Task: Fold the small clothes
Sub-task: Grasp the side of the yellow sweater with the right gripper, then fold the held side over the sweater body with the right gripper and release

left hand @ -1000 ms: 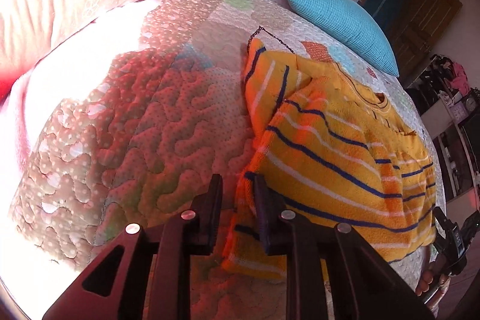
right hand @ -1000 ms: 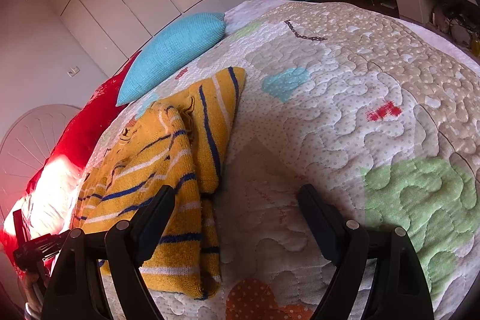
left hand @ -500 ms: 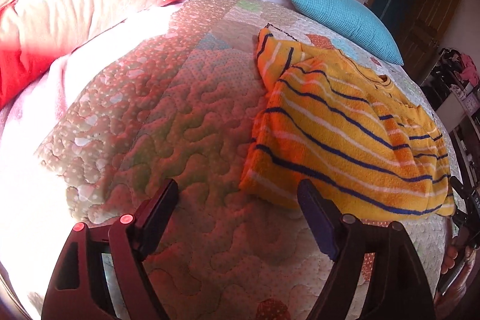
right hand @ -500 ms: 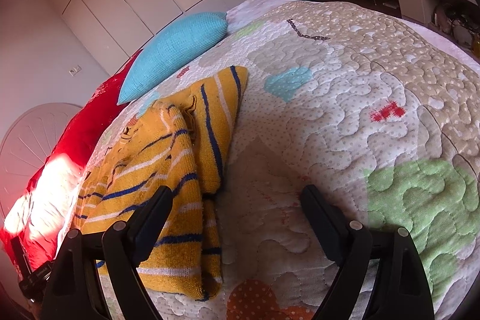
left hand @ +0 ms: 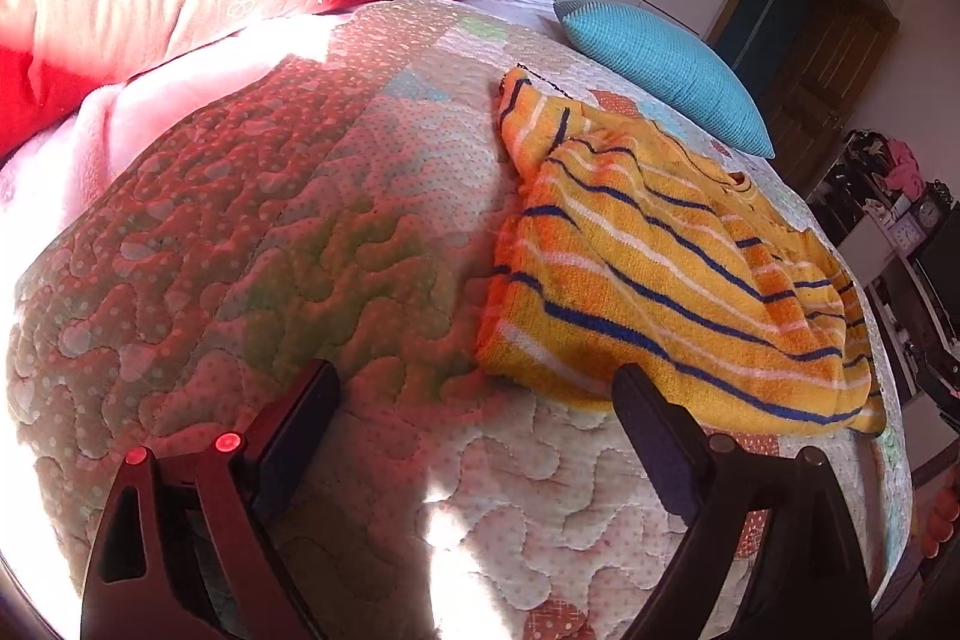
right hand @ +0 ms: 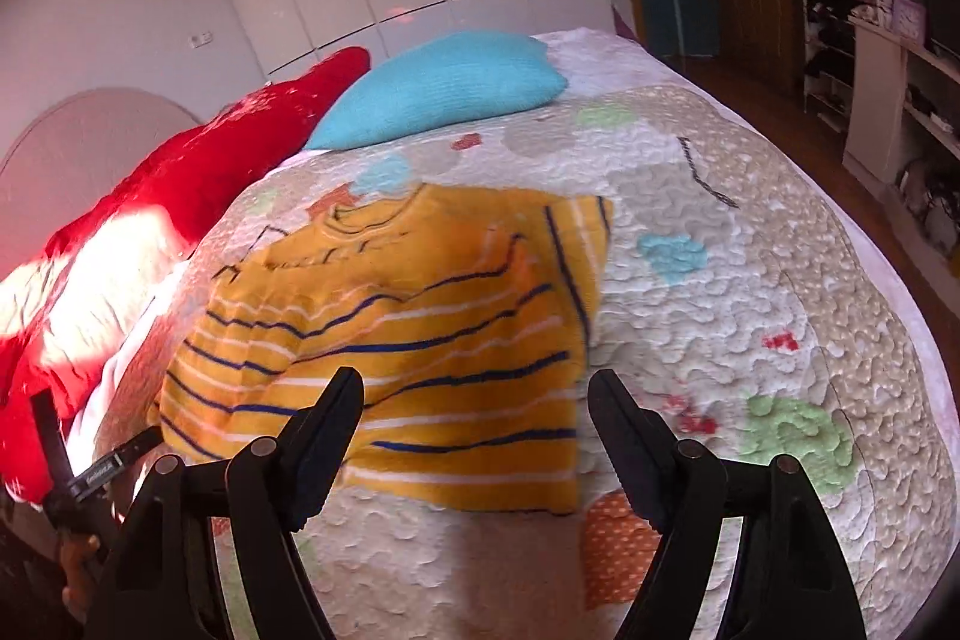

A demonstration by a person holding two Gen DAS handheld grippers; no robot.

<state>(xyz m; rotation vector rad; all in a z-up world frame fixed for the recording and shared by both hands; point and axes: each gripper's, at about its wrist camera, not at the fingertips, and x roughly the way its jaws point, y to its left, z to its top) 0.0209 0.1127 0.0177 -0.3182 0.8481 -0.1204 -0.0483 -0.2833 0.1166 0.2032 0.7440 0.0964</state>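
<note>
The yellow striped sweater lies on the quilt, just below the blue pillow, one side already folded inward. Left gripper and right gripper gape wide, empty; further folds likely remain.

The right gripper hangs wide apart, holding nothing, over the near edge of the yellow striped sweater lying on the quilted bed, with a turquoise pillow beyond.
</note>
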